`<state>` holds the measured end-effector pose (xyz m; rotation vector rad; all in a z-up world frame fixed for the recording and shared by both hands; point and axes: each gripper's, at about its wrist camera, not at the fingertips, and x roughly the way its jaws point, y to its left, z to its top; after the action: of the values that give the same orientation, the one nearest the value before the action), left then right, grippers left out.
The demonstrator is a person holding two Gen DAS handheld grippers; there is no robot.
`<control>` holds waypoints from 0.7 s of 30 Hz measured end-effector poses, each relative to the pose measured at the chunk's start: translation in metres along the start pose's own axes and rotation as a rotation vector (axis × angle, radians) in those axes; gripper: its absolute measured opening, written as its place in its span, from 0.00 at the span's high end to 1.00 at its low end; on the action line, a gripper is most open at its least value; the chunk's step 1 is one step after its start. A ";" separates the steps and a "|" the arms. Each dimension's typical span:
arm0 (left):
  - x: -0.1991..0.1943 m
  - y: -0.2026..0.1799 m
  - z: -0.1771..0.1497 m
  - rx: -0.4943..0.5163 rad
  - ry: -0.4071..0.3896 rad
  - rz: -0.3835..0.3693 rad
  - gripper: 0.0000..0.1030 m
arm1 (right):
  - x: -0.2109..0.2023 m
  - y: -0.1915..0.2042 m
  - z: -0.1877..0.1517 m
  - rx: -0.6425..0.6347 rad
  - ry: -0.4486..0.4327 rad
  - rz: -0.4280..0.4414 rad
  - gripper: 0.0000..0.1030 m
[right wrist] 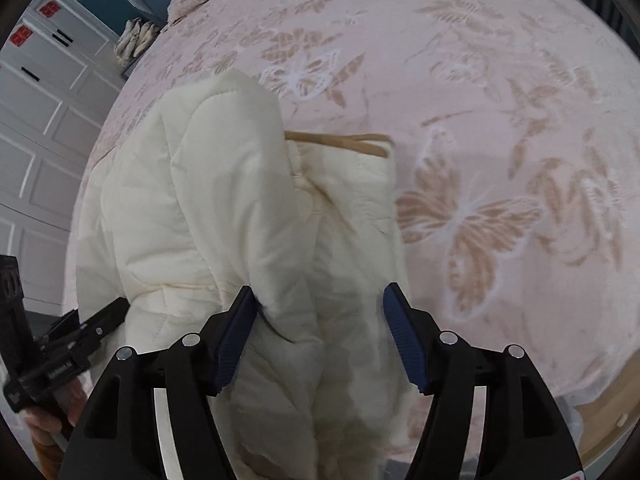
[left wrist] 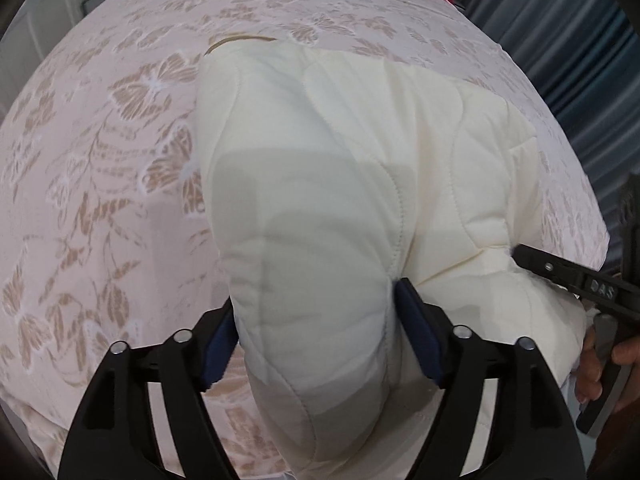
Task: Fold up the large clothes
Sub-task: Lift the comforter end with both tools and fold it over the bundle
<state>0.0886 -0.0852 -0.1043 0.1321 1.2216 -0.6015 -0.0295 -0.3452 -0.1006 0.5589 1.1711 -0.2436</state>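
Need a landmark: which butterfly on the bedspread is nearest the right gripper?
The tan-filled butterfly right of the jacket; the white-outlined one lies farther, past the jacket's top.

Each gripper, the left gripper (left wrist: 316,316) and the right gripper (right wrist: 320,320), has black plastic arms with slotted openings, round silver screws (left wrist: 461,331) on top and ribbed dark blue pads (right wrist: 400,344). At right edge, white letters mark a black finger.

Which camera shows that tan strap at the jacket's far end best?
The right wrist view: the tan strap lies in full length across the cream padded jacket. The left wrist view shows only a thin, blurred curve behind the jacket's far edge.
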 end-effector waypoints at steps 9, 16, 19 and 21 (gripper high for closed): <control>0.030 0.032 -0.008 -0.166 0.063 -0.152 0.10 | 0.058 -0.059 -0.017 0.254 0.150 0.381 0.11; 0.029 0.023 -0.003 -0.145 0.051 -0.158 0.29 | 0.048 -0.029 0.001 0.138 0.126 0.344 0.53; 0.006 0.008 0.001 -0.056 0.020 -0.099 0.45 | 0.023 -0.003 0.004 0.029 0.068 0.235 0.67; -0.009 0.002 0.003 -0.014 -0.011 -0.065 0.48 | 0.005 0.015 0.002 -0.027 0.024 0.176 0.69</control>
<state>0.0905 -0.0812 -0.0952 0.0774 1.2233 -0.6489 -0.0186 -0.3330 -0.1002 0.6388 1.1397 -0.0712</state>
